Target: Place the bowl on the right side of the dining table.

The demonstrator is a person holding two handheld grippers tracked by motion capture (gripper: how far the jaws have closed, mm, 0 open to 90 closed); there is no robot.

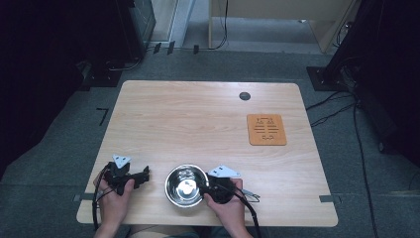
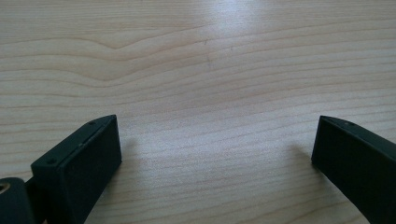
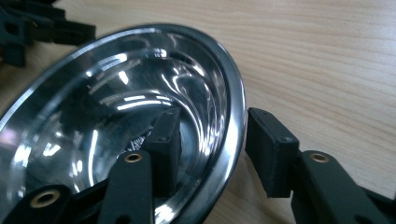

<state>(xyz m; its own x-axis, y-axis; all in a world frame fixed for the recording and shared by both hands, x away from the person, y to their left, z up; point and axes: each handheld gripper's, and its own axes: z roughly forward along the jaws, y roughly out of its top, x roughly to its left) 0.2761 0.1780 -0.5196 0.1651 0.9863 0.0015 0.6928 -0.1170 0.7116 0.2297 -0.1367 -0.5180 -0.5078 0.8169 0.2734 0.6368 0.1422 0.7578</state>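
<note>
Bare table [image 1: 198, 114] beyond steel bowl [image 1: 185, 185], wooden trivet [image 1: 267, 129] far right, left gripper [image 1: 143, 174] beside bowl

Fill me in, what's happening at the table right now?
A person is working with a handheld gripper in each hand at a wooden table. The right gripper straddles the rim of a shiny steel bowl near the front edge, one jaw inside and one outside; whether it has pinched the rim yet is unclear. The left gripper rests open on bare wood to the bowl's left, holding nothing. A brown mat lies farther back on the right, untouched.
</note>
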